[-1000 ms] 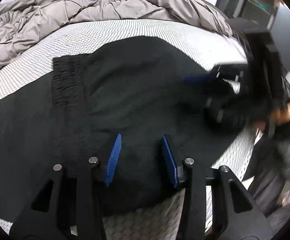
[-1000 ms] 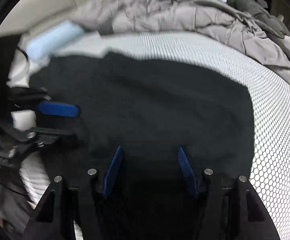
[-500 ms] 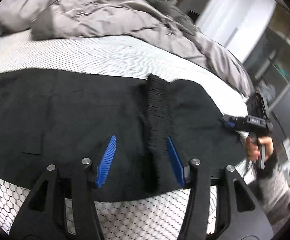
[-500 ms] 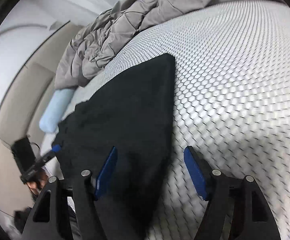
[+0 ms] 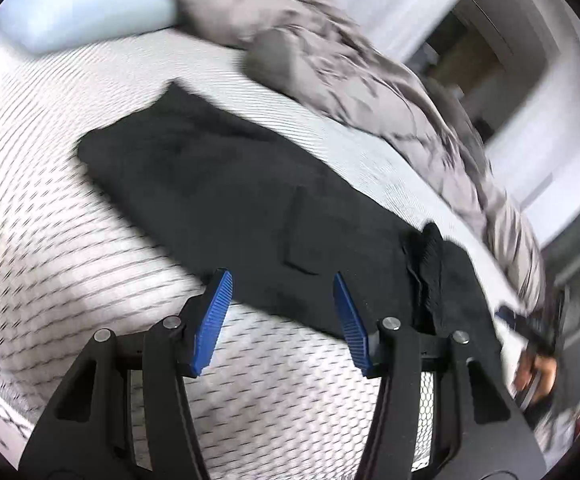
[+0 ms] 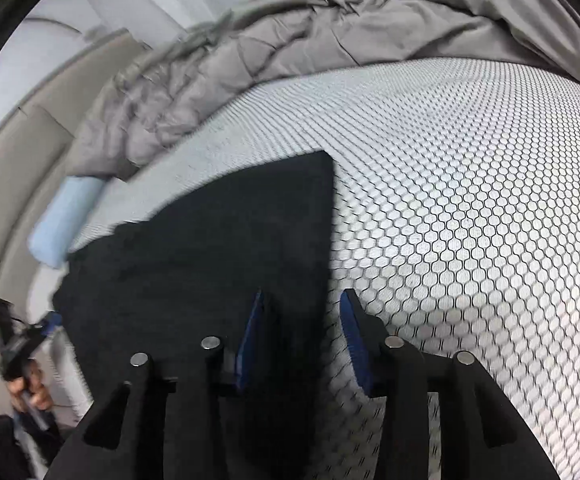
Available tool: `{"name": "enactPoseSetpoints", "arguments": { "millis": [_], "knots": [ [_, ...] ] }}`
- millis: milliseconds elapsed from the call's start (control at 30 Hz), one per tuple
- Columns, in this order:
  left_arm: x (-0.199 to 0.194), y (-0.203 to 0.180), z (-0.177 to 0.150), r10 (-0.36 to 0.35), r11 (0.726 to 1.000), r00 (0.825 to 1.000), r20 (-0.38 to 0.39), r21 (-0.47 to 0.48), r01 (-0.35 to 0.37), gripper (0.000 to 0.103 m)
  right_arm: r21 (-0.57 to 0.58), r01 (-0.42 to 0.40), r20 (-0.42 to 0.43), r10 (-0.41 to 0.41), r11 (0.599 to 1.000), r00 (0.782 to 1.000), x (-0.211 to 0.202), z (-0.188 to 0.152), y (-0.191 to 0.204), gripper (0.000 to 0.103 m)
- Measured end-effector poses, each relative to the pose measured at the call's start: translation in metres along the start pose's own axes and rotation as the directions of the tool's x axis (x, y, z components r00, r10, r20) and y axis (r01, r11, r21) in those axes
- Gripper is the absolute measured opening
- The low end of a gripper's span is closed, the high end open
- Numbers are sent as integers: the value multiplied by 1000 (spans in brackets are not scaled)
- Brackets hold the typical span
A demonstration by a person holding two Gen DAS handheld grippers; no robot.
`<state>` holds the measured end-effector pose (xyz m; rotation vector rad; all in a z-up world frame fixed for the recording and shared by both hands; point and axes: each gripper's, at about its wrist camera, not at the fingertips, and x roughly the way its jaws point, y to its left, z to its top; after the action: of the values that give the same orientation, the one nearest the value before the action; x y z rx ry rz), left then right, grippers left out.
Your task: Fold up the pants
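Black pants [image 5: 250, 192] lie flat on the white honeycomb-patterned bed, stretched from upper left to lower right, with the ribbed waistband [image 5: 433, 264] at the right. My left gripper [image 5: 280, 308] is open and empty, hovering over the pants' near edge. In the right wrist view the pants [image 6: 218, 248] fill the left middle, with a straight edge on the right. My right gripper [image 6: 301, 332] is open and straddles that edge, one finger over fabric and one over the mattress [image 6: 469, 200].
A rumpled grey duvet [image 6: 290, 40] is piled along the far side of the bed. A light blue pillow [image 5: 82, 0] lies at the head, also seen in the right wrist view [image 6: 66, 216]. The other hand-held gripper shows at the pants' far end [image 5: 529, 328].
Both grippers have swung along the pants. The left view moved from the waistband toward the leg part. The right gripper moved down onto the pants' straight edge and its jaws narrowed somewhat.
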<state>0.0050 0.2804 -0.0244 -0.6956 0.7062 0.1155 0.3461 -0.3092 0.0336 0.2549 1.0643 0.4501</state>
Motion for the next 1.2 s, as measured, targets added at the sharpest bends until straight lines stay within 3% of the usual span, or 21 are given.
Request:
{"name": "enactPoseSetpoints", "arguments": {
  "millis": [100, 233, 267, 333, 367, 400, 500, 633, 700, 800, 833, 867, 900, 933, 967, 1000, 1033, 1100, 1200],
  "knots": [
    [12, 28, 10, -4, 994, 1000, -26, -111, 1, 49, -14, -18, 63, 19, 1000, 998, -23, -6, -2, 58],
    [47, 46, 39, 21, 977, 999, -42, -209, -29, 46, -23, -54, 86, 55, 998, 995, -35, -12, -1, 59],
    [53, 49, 46, 40, 974, 998, -40, -221, -48, 42, -29, -58, 85, 60, 998, 995, -34, -14, -1, 59],
    [58, 52, 53, 108, 966, 994, -28, -234, -111, 12, -29, -63, 72, 65, 998, 995, -31, -19, -4, 59],
    [56, 50, 54, 121, 966, 993, -6, -231, -119, 10, -31, -67, 67, 69, 997, 995, -28, -21, -4, 59],
    [52, 46, 56, 131, 967, 991, 12, -221, -125, 4, -35, -71, 66, 73, 997, 995, -24, -22, -2, 59],
    [30, 0, 59, 190, 980, 974, 124, -84, -180, 2, -56, -70, 55, 73, 996, 996, -18, -28, -4, 59],
    [6, -111, 48, 116, 971, 968, 225, 178, -158, 2, -69, -69, 61, 73, 995, 995, -18, -28, -3, 59],
    [3, -170, 36, 41, 947, 975, 220, 303, -109, 2, -80, -70, 72, 76, 994, 995, -23, -28, -3, 59],
    [18, -260, 3, -91, 883, 987, 134, 469, 18, 4, -79, -82, 101, 90, 993, 991, -33, -26, -3, 59],
    [28, -287, -11, -113, 855, 990, 88, 516, 52, 15, -77, -83, 109, 91, 994, 990, -36, -26, -4, 59],
    [42, -314, -31, -136, 811, 991, 10, 575, 106, 27, -74, -84, 116, 92, 994, 989, -40, -26, -7, 59],
    [61, -338, -57, -166, 746, 979, -114, 635, 201, 60, -67, -81, 122, 89, 994, 989, -43, -27, -9, 59],
    [77, -352, -78, -178, 694, 959, -220, 663, 281, 79, -61, -78, 125, 85, 995, 988, -45, -27, -12, 59],
    [99, -361, -111, -152, 634, 930, -335, 689, 352, 79, -55, -69, 130, 75, 996, 989, -47, -28, -15, 59],
    [114, -361, -133, -101, 592, 914, -393, 714, 373, 75, -50, -59, 133, 65, 997, 989, -50, -28, -19, 59],
    [118, -359, -147, -75, 574, 908, -412, 726, 377, 66, -46, -52, 132, 58, 998, 990, -51, -29, -22, 59],
    [122, -343, -166, -48, 568, 891, -452, 721, 397, 65, -29, -36, 131, 40, 999, 991, -54, -30, -30, 59],
    [104, -324, -159, -105, 612, 876, -470, 664, 430, 65, -9, -39, 134, 40, 999, 990, -57, -29, -33, 59]
  ]
}}
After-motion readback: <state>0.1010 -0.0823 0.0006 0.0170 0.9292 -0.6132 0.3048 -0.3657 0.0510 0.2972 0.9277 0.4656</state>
